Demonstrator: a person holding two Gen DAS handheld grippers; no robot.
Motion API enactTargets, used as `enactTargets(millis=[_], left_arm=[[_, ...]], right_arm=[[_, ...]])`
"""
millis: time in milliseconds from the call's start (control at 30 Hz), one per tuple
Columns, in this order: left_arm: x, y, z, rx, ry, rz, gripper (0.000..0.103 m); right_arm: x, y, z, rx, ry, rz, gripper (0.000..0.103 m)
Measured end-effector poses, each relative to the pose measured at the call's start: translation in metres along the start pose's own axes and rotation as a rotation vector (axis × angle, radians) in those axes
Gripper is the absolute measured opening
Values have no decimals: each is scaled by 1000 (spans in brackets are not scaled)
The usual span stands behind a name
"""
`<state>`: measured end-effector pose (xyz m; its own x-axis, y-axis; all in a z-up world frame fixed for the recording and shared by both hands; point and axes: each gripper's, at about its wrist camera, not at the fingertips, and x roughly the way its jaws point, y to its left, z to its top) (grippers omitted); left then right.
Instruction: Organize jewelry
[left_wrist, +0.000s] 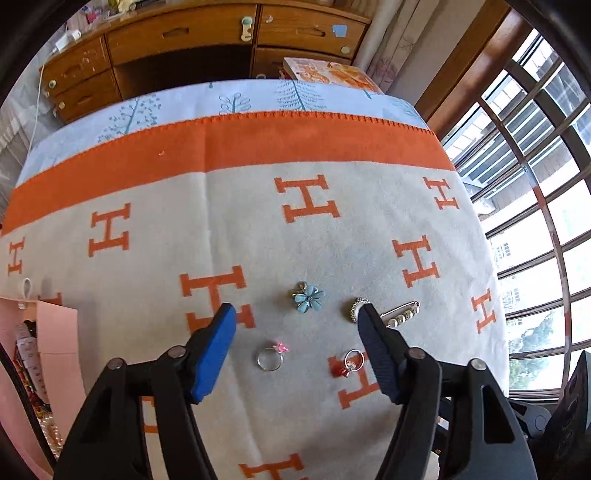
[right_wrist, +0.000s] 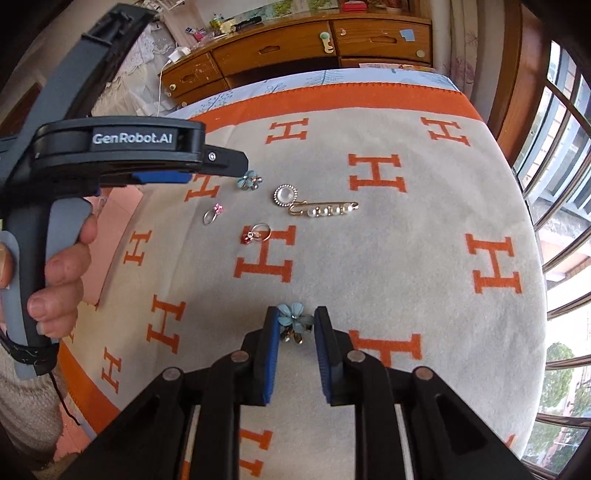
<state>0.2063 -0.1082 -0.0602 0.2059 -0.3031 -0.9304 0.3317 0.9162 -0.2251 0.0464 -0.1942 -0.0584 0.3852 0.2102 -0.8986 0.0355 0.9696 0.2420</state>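
Observation:
Two matching blue flower earrings are here. One flower earring (right_wrist: 295, 320) sits between my right gripper's (right_wrist: 297, 314) blue pads, which touch it on both sides just above the blanket. The other flower earring (left_wrist: 306, 297) (right_wrist: 249, 181) lies on the blanket below my left gripper (left_wrist: 294, 311) (right_wrist: 236, 170), whose jaws stand wide apart over it with nothing held. Nearby lie a pink-stone ring (left_wrist: 271, 356) (right_wrist: 212, 214), a red-stone ring (left_wrist: 349, 363) (right_wrist: 256, 233), a round pearl brooch (right_wrist: 285, 195) and a pearl safety pin (right_wrist: 325, 209).
A grey blanket (right_wrist: 406, 258) with orange H letters covers the table. An open pink box (left_wrist: 55, 332) with beads and pearls stands at its left edge. A wooden desk with drawers (left_wrist: 177, 40) stands behind, and windows (left_wrist: 535, 221) are on the right. A hand (right_wrist: 62, 280) grips the left tool.

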Motion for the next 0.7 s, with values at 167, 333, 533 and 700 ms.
enactTargets(millis=[167,333,533,700], left_arm=[[20,6,1,-49,36,16,38],[20,2,-1,-43,41,21,38],[20,-7,6,-43,32,47,38],[26,-12,8,-44,15,107,26]], right_arm=[[-5,-8,-1,28,-15,24,19],[-6,-9,-5,24,-17,46,19],[-2,-10,-5,25,-18,72,19],[1,-13,-9,32,-10,85,19]])
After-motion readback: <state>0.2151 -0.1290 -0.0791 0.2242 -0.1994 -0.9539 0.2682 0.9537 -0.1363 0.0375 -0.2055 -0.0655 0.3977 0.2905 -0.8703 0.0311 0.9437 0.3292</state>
